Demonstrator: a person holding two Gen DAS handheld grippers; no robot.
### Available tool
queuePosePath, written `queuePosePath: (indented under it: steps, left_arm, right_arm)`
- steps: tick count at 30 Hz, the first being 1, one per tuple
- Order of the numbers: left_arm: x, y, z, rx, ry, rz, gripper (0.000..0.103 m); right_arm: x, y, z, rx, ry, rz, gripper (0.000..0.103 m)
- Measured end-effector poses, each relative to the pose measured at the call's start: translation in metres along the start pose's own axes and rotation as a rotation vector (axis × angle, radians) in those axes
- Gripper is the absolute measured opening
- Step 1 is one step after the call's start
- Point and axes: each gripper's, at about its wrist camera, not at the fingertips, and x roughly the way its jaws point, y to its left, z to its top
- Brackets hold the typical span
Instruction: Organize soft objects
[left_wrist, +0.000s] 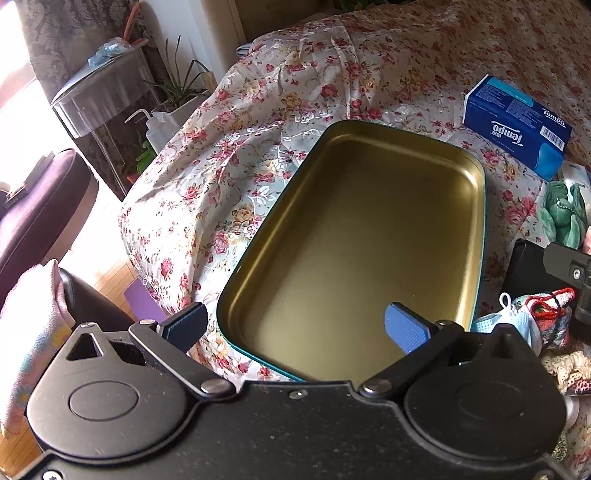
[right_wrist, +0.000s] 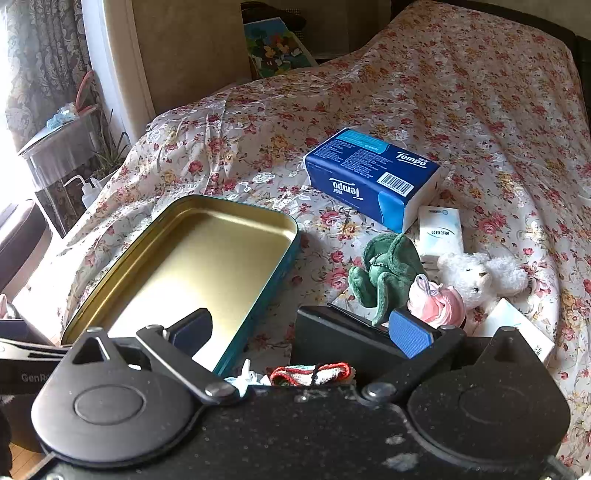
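We see a tin (left_wrist: 369, 236) of smooth, satin-gold metal, on a bedspread (left_wrist: 229, 177) of shiny floral cloth. The tissue pack (right_wrist: 373, 177) is glossy plastic; the bear (right_wrist: 480, 277) fluffy plush; the tongs' pads (left_wrist: 406, 326) ribbed blue.

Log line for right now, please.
left tongs open | right tongs open | tin empty | green plush on bed

The gold-lined rectangular metal tin (right_wrist: 192, 258) lies on the floral fabric bedspread (right_wrist: 461, 110). Right of it sits the green plush toy (right_wrist: 384, 273), the white plush bear (right_wrist: 476, 277) beside that. The blue tissue pack (right_wrist: 369, 177) lies behind both.
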Motion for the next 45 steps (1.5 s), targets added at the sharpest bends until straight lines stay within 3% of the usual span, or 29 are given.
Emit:
queuePosePath:
  steps: [45]
  left_arm:
    - [0.0011,0.0003,-0.0016,-0.005,0.020,-0.013,0.099]
  right_arm:
    - [-0.0001,0.0009,-0.0002,-0.007,0.000,-0.003,0.103]
